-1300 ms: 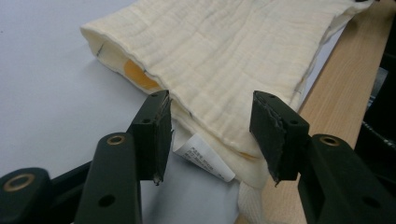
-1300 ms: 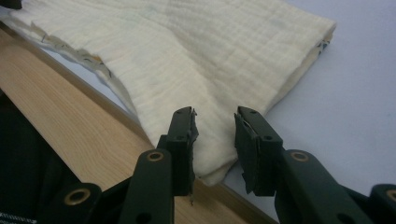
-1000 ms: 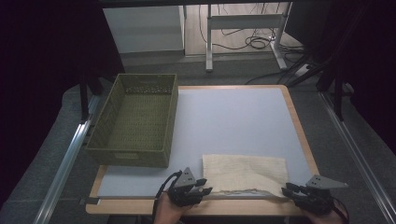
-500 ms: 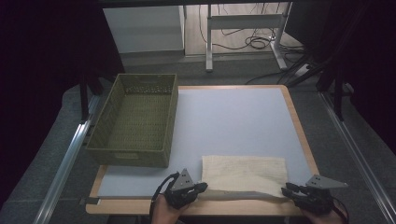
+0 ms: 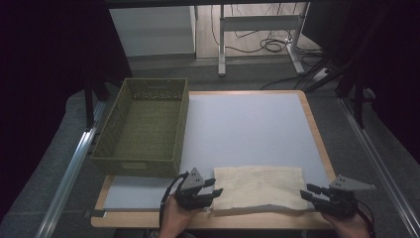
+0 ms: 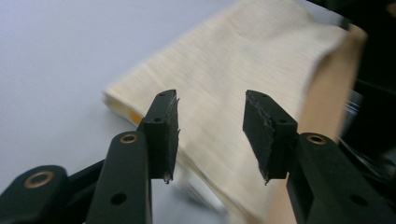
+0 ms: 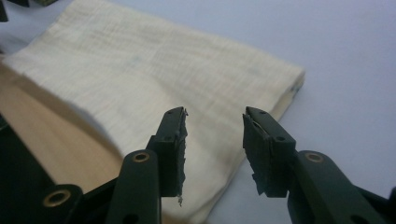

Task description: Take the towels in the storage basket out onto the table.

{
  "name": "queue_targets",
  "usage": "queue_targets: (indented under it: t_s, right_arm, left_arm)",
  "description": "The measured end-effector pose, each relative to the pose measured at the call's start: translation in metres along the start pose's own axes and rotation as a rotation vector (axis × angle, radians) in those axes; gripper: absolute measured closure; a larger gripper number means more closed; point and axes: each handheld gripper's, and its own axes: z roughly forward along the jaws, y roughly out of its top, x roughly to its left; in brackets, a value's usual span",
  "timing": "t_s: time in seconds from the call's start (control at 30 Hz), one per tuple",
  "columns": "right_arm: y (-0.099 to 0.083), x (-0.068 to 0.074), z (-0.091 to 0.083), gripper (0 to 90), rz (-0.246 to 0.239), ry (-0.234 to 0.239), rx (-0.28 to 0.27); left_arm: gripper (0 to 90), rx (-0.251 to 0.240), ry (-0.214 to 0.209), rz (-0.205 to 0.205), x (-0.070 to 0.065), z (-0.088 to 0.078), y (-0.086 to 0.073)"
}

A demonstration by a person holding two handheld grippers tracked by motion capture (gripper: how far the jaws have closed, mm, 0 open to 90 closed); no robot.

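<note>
Folded cream cloth (image 5: 258, 187) lay along the desk's (image 5: 247, 124) near edge, right of the green basket (image 5: 143, 126). Left hand-held gripper (image 5: 214, 191) and right hand-held gripper (image 5: 308, 192), jaws just opening, stood spread and empty at its ends: a fold released. Judged next: regrasp. The gripper views revealed layered edges.

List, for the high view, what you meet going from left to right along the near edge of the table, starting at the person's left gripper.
left gripper → folded cream cloth → right gripper
</note>
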Motion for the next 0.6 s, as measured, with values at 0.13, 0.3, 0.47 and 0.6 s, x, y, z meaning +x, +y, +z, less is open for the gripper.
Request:
queue_targets:
  t_s: [0.13,0.3,0.47,0.6]
  right_arm:
    - [0.018,-0.013,0.012,59.1,0.004,-0.019,-0.005]
    - [0.034,-0.030,0.032,59.6,0.002,-0.067,0.004]
    - [0.037,-0.046,0.049,59.6,0.028,-0.094,0.013]
    - [0.030,-0.052,0.057,59.1,0.033,-0.096,0.035]
  left_arm:
    - [53.6,0.019,0.070,-0.019,0.013,0.022,0.014]
    - [54.6,0.038,0.145,-0.061,0.029,0.038,0.021]
    - [55.6,0.073,0.185,-0.090,0.043,0.048,0.015]
    - [50.1,0.102,0.203,-0.091,0.048,0.055,0.012]
